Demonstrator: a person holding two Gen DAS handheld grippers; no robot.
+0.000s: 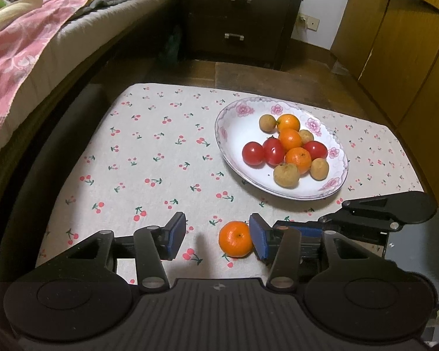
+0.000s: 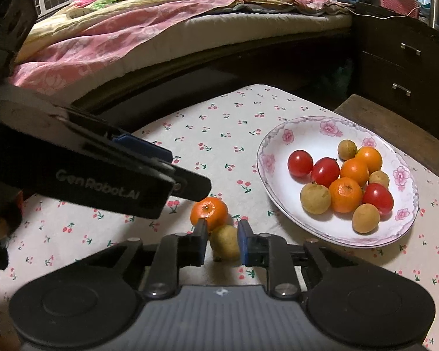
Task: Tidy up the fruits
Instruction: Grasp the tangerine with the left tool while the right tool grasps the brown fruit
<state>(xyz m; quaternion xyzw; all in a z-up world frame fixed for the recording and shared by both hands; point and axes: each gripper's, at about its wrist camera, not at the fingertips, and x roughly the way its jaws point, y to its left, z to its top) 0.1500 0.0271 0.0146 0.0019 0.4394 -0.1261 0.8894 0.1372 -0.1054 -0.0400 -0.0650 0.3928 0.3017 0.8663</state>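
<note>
A small orange lies on the cherry-print cloth between the fingers of my left gripper. The right pad touches it and the left pad stands well apart, so the gripper is open. My right gripper is shut on a tan round fruit, low over the cloth just in front of the same orange. In the left wrist view the right gripper shows side-on and its fruit is hidden. A white flowered plate holds several red tomatoes, oranges and tan fruits.
The left gripper's black body reaches in above the orange in the right wrist view. A bed with pink bedding runs along the far side. A dark drawer cabinet and wooden doors stand beyond the table.
</note>
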